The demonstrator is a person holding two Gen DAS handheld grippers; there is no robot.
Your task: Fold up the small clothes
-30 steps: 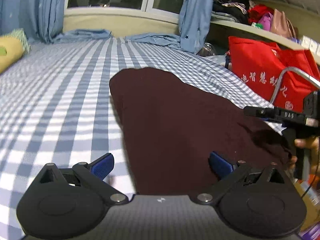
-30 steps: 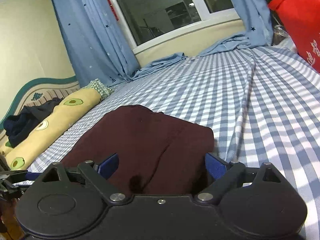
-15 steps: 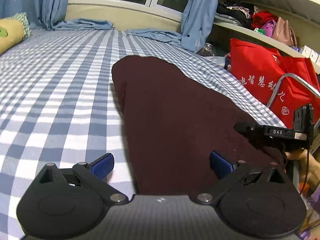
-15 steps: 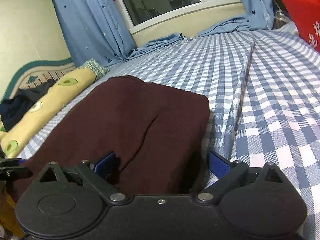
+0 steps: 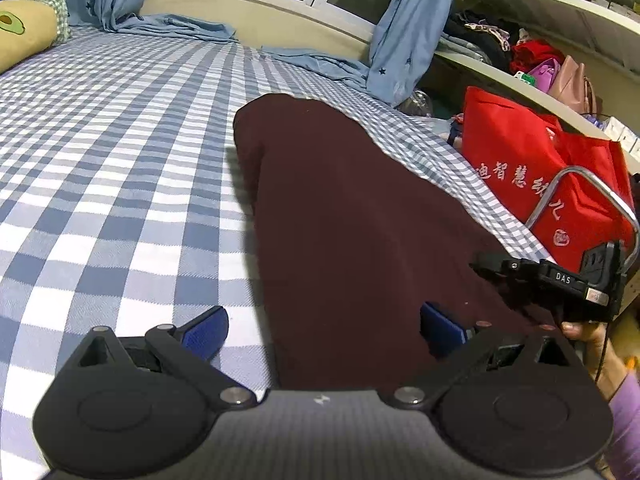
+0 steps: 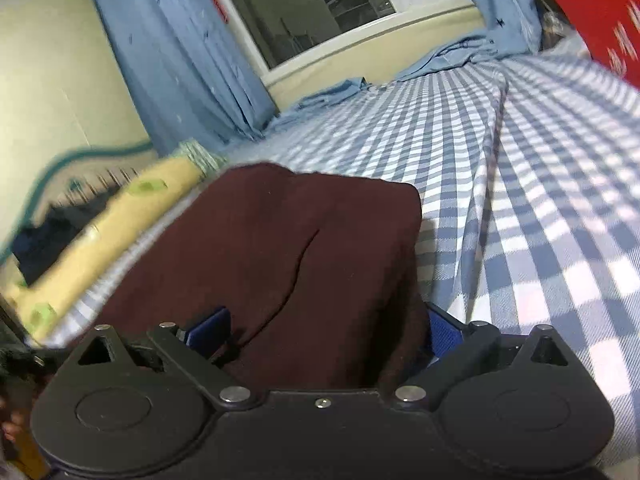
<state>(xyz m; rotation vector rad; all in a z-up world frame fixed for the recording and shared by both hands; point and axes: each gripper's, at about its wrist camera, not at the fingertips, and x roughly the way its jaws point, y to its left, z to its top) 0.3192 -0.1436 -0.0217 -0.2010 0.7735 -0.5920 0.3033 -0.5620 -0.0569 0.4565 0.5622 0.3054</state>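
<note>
While the blue-and-white checked bedsheet [image 5: 120, 168] fills most of both views, a dark maroon garment [image 5: 352, 216] lies on it, running from the middle of the left wrist frame down to the bottom centre. Blue star-print curtains [image 5: 404, 28] hang by the window [image 6: 320, 4] along the top, their hems spilling onto the bed. Over at upper left sits a yellow avocado-print bolster [image 5: 20, 32]. At right of the left wrist view, a red tote bag [image 5: 532, 168] with white lettering stands beside the bed, and a shelf [image 5: 540, 52] above it is crowded with clothes and handbags.

Now the left gripper [image 5: 324, 332]: low at the bottom of its frame, blue pads spread wide, the left pad over the sheet, the right pad over the maroon cloth, nothing pinched between them. The right gripper [image 5: 560, 280] shows at lower right there, black body at the garment's edge, a hand [image 5: 592, 344] in a purple sleeve under it.

In its own view, slightly blurred, the right gripper [image 6: 324, 328] has its pads wide apart with a bunch of maroon garment [image 6: 280, 248] sitting between them, a crease running down the cloth. The pads do not look pressed on it.
</note>
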